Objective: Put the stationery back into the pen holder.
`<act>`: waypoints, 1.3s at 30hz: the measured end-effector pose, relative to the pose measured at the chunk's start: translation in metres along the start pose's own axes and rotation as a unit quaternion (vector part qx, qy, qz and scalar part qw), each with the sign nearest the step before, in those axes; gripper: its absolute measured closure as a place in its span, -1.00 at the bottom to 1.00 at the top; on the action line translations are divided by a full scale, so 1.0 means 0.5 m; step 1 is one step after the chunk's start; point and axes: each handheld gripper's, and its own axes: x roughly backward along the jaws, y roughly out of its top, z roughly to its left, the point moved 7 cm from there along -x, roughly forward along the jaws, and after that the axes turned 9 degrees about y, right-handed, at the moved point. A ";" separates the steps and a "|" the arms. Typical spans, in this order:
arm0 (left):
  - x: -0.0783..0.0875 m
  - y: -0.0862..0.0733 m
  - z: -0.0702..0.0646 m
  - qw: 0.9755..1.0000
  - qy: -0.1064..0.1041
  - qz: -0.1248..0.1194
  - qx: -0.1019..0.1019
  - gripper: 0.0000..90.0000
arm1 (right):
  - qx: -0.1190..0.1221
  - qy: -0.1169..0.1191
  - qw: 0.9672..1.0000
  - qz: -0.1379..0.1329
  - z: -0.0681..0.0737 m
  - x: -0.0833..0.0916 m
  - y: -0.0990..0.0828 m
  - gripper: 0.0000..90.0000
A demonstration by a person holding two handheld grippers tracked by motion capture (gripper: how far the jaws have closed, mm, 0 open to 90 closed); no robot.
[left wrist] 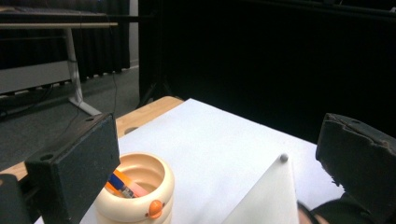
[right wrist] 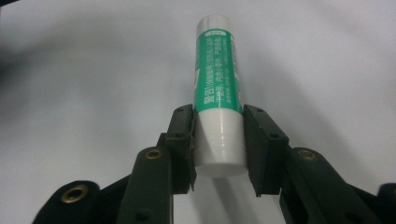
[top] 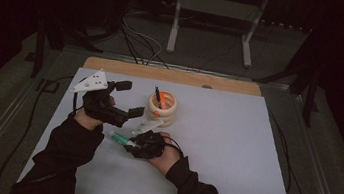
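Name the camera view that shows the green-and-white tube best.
The right gripper view: the tube lies close up, label readable, clamped between the right hand-held gripper pads. The high view shows the tube small and dim, sticking out leftward from that hand-held gripper. The left gripper view looks toward the cream holder.

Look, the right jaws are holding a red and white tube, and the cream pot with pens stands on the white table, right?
Almost. The tube is green and white, not red and white; the right gripper view shows it clamped between the right gripper jaws. The rest holds: the cream pot with pens stands on the white table.
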 end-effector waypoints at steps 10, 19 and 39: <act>-0.016 -0.009 -0.018 0.999 -0.024 0.021 0.004 -1.00 | 0.005 -0.002 1.000 0.001 0.002 0.076 -0.033 0.46; -0.032 -0.018 -0.045 0.999 -0.043 0.025 -0.016 -1.00 | -0.013 -0.002 1.000 0.002 -0.008 0.148 -0.067 0.46; -0.061 -0.103 -0.107 0.989 -0.073 0.088 -0.094 -0.99 | -0.066 0.002 0.998 -0.006 -0.034 0.283 -0.130 0.46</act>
